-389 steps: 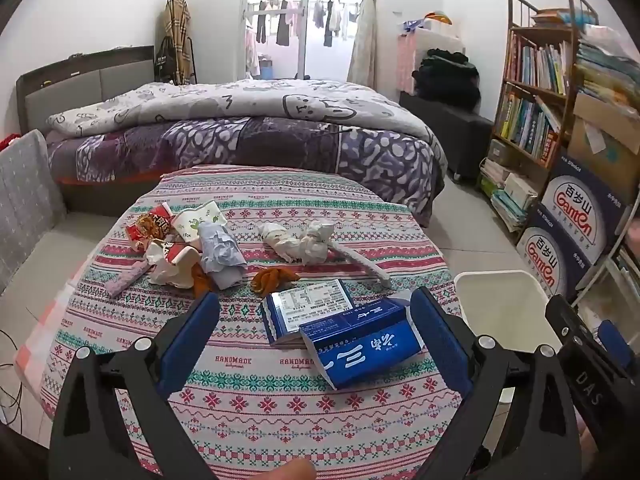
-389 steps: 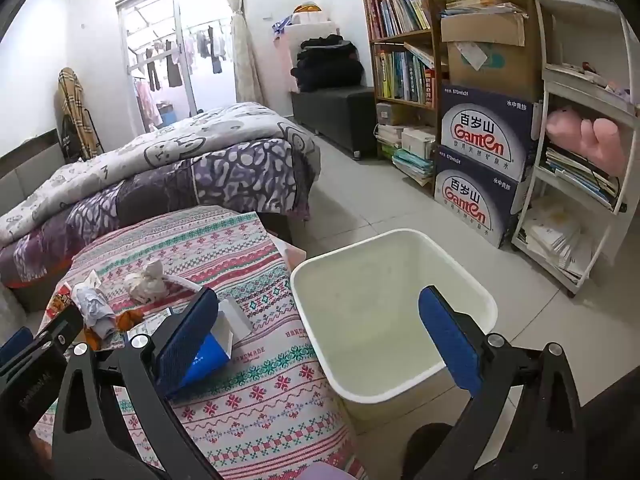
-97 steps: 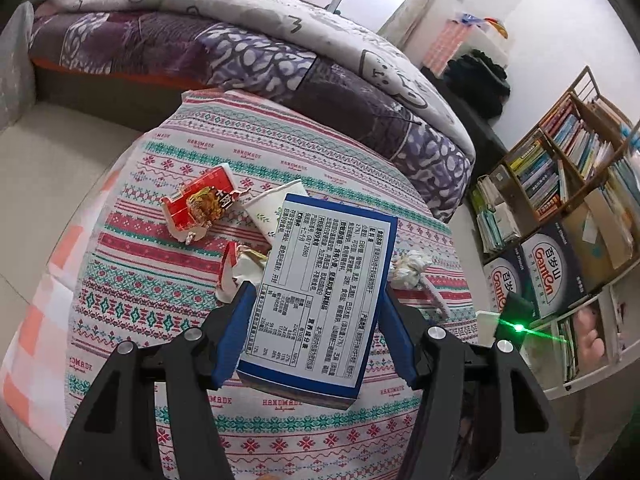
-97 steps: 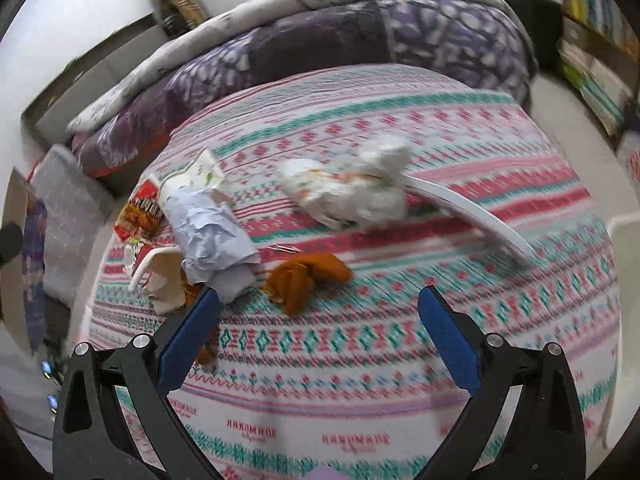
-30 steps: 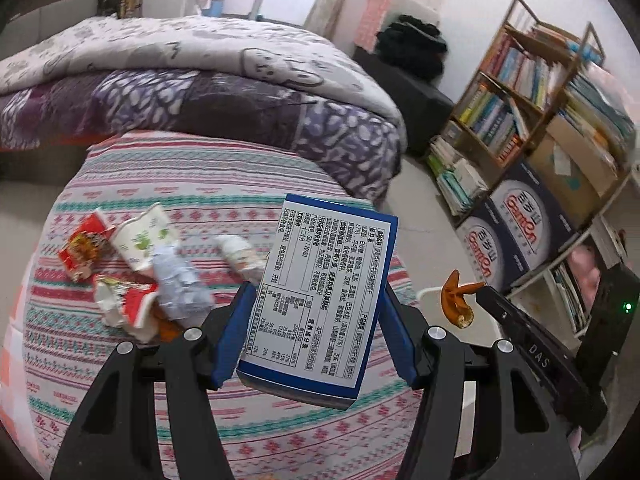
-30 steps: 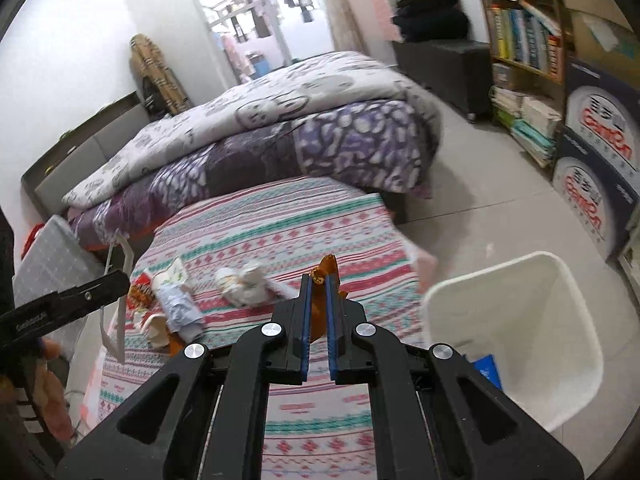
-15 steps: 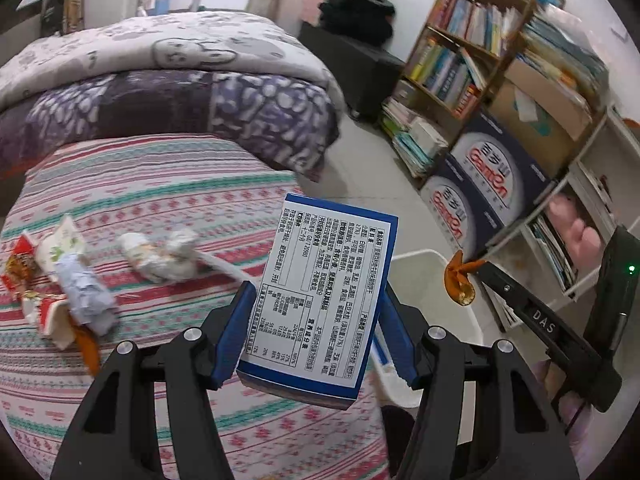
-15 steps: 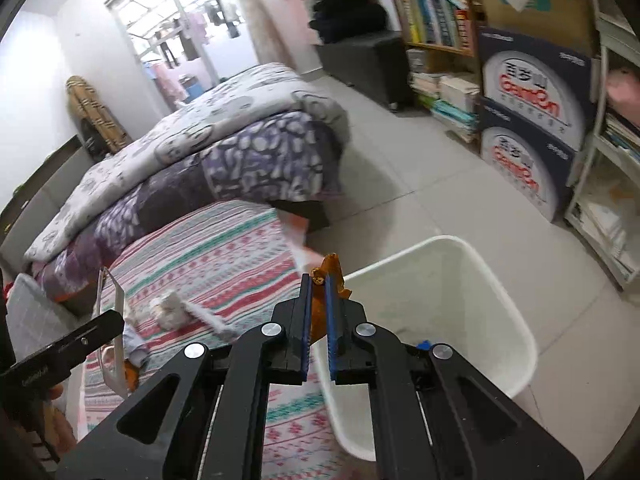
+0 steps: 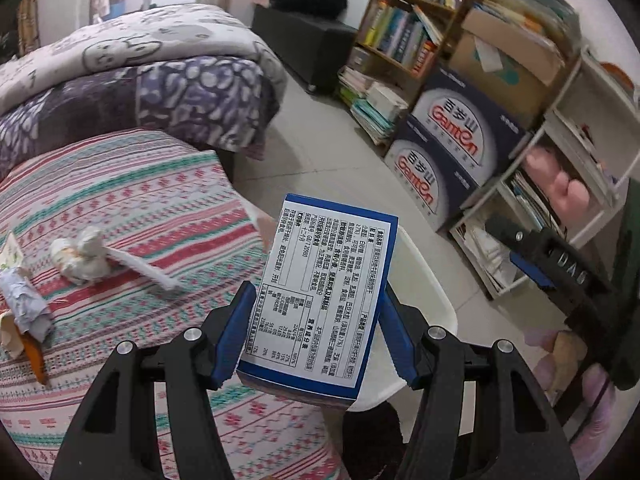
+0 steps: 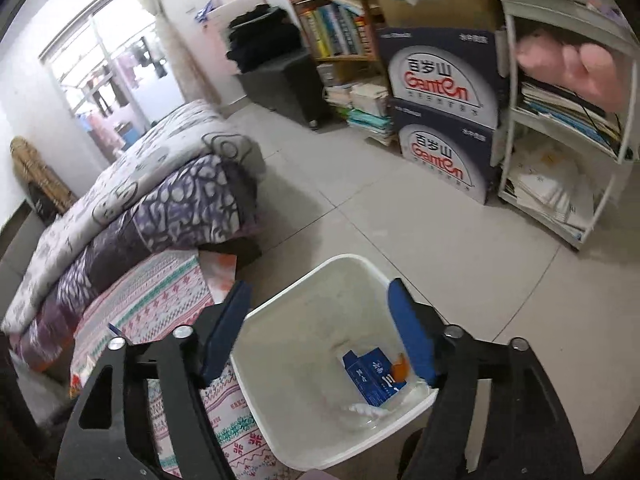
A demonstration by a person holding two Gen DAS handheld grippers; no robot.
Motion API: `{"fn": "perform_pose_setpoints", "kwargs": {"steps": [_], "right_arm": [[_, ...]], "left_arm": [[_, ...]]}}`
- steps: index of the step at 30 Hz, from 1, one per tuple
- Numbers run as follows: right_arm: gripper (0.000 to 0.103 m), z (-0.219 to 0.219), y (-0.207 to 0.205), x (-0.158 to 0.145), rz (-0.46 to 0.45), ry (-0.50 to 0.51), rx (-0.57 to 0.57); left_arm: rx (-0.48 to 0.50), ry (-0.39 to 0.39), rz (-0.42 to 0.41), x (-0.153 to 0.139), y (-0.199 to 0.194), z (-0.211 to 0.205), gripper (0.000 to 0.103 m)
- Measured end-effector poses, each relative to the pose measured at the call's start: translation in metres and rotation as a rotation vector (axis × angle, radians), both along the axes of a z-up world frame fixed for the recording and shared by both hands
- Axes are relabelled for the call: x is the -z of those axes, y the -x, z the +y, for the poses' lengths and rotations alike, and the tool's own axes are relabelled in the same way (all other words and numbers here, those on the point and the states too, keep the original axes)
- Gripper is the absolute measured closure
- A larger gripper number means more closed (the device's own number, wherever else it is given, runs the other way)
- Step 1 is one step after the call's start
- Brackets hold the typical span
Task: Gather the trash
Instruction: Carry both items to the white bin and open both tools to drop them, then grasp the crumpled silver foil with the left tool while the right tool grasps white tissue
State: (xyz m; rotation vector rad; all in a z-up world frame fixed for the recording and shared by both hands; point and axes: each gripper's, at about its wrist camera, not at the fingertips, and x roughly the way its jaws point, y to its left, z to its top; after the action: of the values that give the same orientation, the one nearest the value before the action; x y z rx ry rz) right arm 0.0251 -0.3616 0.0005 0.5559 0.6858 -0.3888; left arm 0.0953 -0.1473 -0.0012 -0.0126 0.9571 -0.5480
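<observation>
The left tool (image 9: 316,336) grips a blue-edged carton (image 9: 324,292) between its blue pads, which press on the carton's two long sides; the white panel of printed text faces the camera and the carton stands tilted a little to the right. Behind and below it shows the rim of the white waste bin (image 9: 436,280), which stands on the tiled floor just beside the bench (image 9: 132,200) with its striped, patterned cloth. On the cloth lie a crumpled white wad with a white strip sticking out of it (image 9: 84,256), and, at the left edge, crumpled grey paper (image 9: 28,304) with an orange scrap (image 9: 34,356) just beside it.

The right tool (image 10: 320,324) hangs over the bin (image 10: 280,400) with its jaws opening and nothing between the pads. Inside the bin, at the bottom, lie a blue box (image 10: 372,376), a small orange scrap (image 10: 399,368) touching the box's right side, and something pale and white (image 10: 364,410) in front of them. The right tool also shows at the right edge of the left wrist view.

Beyond the bin are stacked Ganten cartons (image 10: 444,120), a bookshelf (image 10: 332,28) and a white rack (image 10: 572,128); a bed with a purple quilt (image 10: 152,208) stands behind the bench.
</observation>
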Motion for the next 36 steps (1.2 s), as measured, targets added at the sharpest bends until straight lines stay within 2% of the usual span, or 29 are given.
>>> {"fn": "perform_pose_setpoints", "kwargs": {"steps": [7,9,10,11,18,22,31,36], "right_arm": [[0.026,-0.021,0.011,0.003,-0.009,-0.066,0.063],[0.024,-0.023,0.012,0.003,-0.011,-0.076,0.068],[0.023,-0.024,0.012,0.003,-0.012,-0.083,0.071],[0.022,-0.024,0.013,0.003,-0.013,-0.089,0.072],[0.015,-0.018,0.009,0.005,-0.003,-0.106,0.056],[0.013,-0.002,0.0,0.005,0.022,-0.073,0.019],[0.011,0.035,-0.021,0.015,0.092,-0.055,-0.074],[0.011,0.057,-0.034,0.022,0.124,-0.069,-0.129]], "left_arm": [[0.073,-0.019,0.001,0.011,0.009,-0.033,0.042],[0.08,-0.012,-0.003,0.013,0.01,-0.04,0.037],[0.078,-0.006,-0.003,0.014,0.01,-0.041,0.028],[0.077,0.001,-0.004,0.015,0.009,-0.041,0.025],[0.037,-0.004,0.014,0.016,0.002,-0.025,0.023],[0.003,-0.012,0.018,0.016,-0.001,-0.009,0.022],[-0.126,-0.092,0.029,0.021,-0.014,0.046,0.021],[-0.305,-0.186,0.039,0.027,-0.032,0.101,0.021]]}}
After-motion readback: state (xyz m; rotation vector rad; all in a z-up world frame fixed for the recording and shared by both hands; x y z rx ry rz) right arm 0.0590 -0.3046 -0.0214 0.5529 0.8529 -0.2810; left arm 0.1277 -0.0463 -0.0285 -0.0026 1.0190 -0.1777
